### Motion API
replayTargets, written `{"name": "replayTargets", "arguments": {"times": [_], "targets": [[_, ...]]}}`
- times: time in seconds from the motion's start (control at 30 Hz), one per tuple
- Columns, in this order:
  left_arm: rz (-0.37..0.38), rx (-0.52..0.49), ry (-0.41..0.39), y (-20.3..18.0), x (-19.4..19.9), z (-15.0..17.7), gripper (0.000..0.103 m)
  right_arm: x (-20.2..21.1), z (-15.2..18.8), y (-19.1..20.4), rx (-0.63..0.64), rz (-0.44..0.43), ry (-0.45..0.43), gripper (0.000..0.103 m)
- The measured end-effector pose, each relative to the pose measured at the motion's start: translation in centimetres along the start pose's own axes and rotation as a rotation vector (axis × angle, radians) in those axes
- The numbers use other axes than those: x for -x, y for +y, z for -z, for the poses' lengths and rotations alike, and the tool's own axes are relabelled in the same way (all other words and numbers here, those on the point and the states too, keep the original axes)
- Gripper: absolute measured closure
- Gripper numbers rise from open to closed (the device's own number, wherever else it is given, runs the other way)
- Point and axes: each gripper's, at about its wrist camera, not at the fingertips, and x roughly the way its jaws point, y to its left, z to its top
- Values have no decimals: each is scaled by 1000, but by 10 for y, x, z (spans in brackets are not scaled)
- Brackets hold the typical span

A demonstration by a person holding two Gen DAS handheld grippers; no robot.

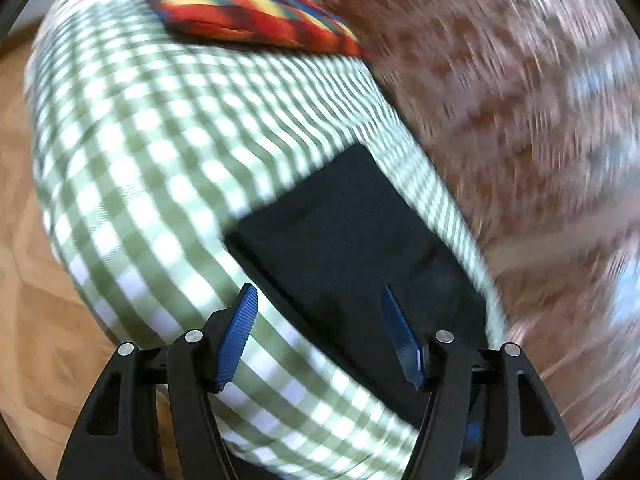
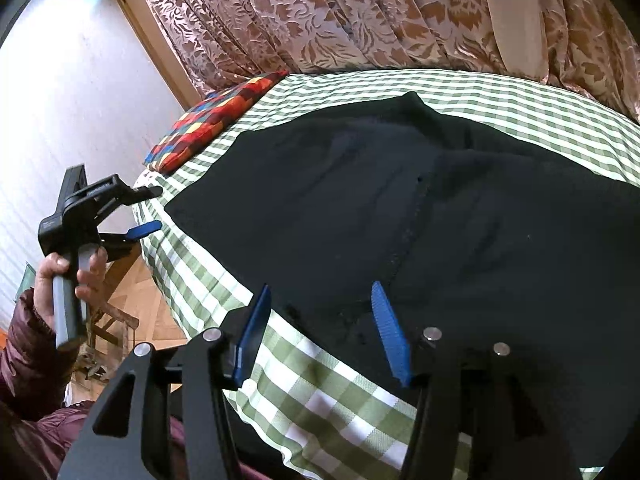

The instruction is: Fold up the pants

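Black pants point(image 2: 360, 200) lie spread over a bed with a green-and-white checked sheet point(image 2: 320, 392). My right gripper point(image 2: 320, 286) hovers open over their near edge, one blue pad above the sheet and the other above the dark cloth, nothing pinched. In the right wrist view my left gripper point(image 2: 158, 207) is held by a hand point(image 2: 60, 276) off the bed's left side, open and empty. In the blurred left wrist view the left gripper point(image 1: 318, 290) points at a folded-looking end of the pants point(image 1: 344, 220) on the sheet point(image 1: 140, 160), apart from it.
A multicoloured patchwork pillow point(image 2: 216, 120) point(image 1: 248, 4) lies at the far end of the bed. A brown floral curtain point(image 2: 360, 12) point(image 1: 500, 80) hangs behind. Wooden floor point(image 1: 32, 280) and a white wall point(image 2: 60, 100) lie to the left. A maroon sleeve point(image 2: 24, 352) is at bottom left.
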Motion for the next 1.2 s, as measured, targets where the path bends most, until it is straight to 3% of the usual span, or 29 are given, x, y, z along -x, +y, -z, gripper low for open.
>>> {"name": "replayTargets", "arguments": {"times": [0.13,0.27,0.37,0.57,0.6,0.63,0.67,0.73,0.83,0.97,1.07,1.2], "targets": [[65,136,3,23,6,-8,40,0,1,-1,-9,-12,-7,49],[66,223,46,34,-10,-12,40,0,2,0,-4,-13,-9,48],[79,236,52,35,-15,-9,40,0,2,-1,-9,-17,-11,48],[26,236,55,30,-30,-21,41,0,2,0,-1,-18,-11,44],[9,224,51,28,-31,-20,45,0,2,0,-3,-19,-11,44],[-23,204,49,25,-33,-21,62,0,2,0,-3,-20,-11,44],[-53,187,52,24,-34,-21,73,0,2,0,-4,-20,-11,44],[-65,164,48,22,-35,-21,80,1,2,1,-2,-18,-10,44],[-79,71,-10,3,-27,-19,90,1,1,1,-5,-20,-11,44],[73,-264,-108,-65,0,-3,90,9,-5,2,-5,-17,-17,41],[168,-522,-104,-117,7,25,90,24,-13,-3,-41,-40,-54,39],[252,-712,-41,-158,-2,61,90,41,-27,-18,-141,-125,-99,36]]}}
